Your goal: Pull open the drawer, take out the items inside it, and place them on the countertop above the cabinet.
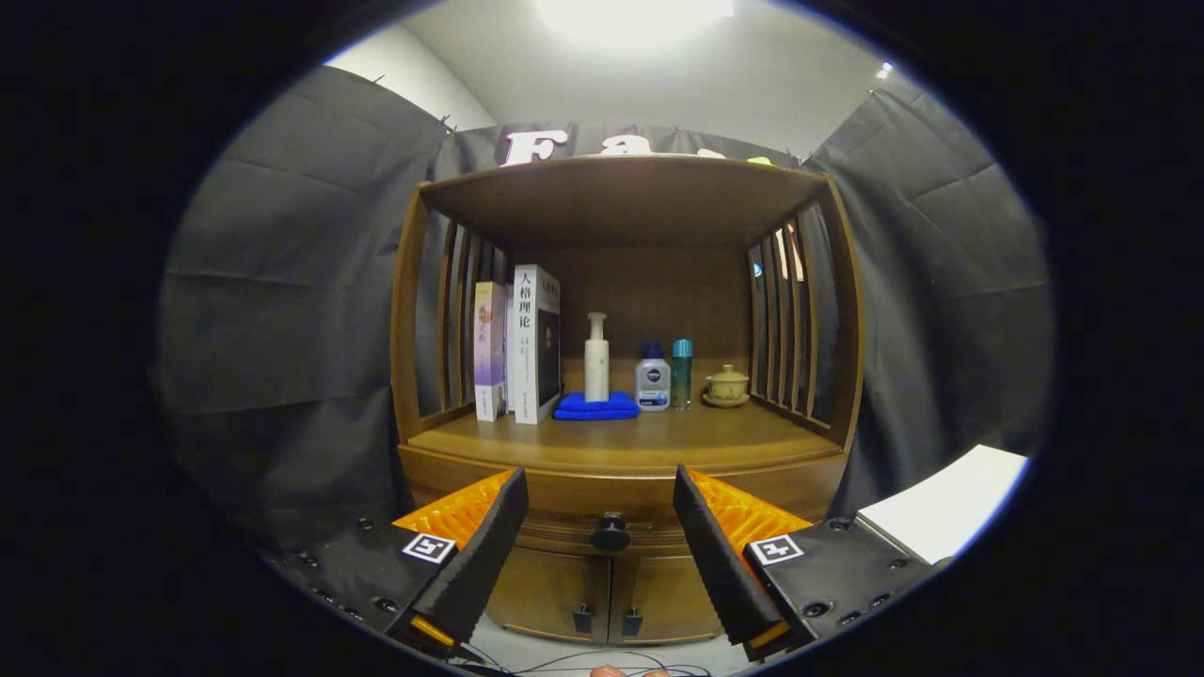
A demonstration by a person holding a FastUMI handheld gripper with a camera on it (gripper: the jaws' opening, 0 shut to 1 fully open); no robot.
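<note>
A wooden cabinet stands ahead of me, its drawer (616,512) closed under the countertop (621,440). The drawer's round dark knob (610,533) sits between my two fingers, a little beyond their tips. My gripper (600,495) is open and holds nothing. The drawer's contents are hidden. Below the drawer, two small doors (607,594) with dark handles are shut.
At the back of the countertop stand two upright books (519,344), a white pump bottle (596,358) on a folded blue cloth (595,406), two small bottles (664,376) and a lidded ceramic cup (727,385). Slatted sides and a roof enclose the shelf. A white surface (945,512) lies right.
</note>
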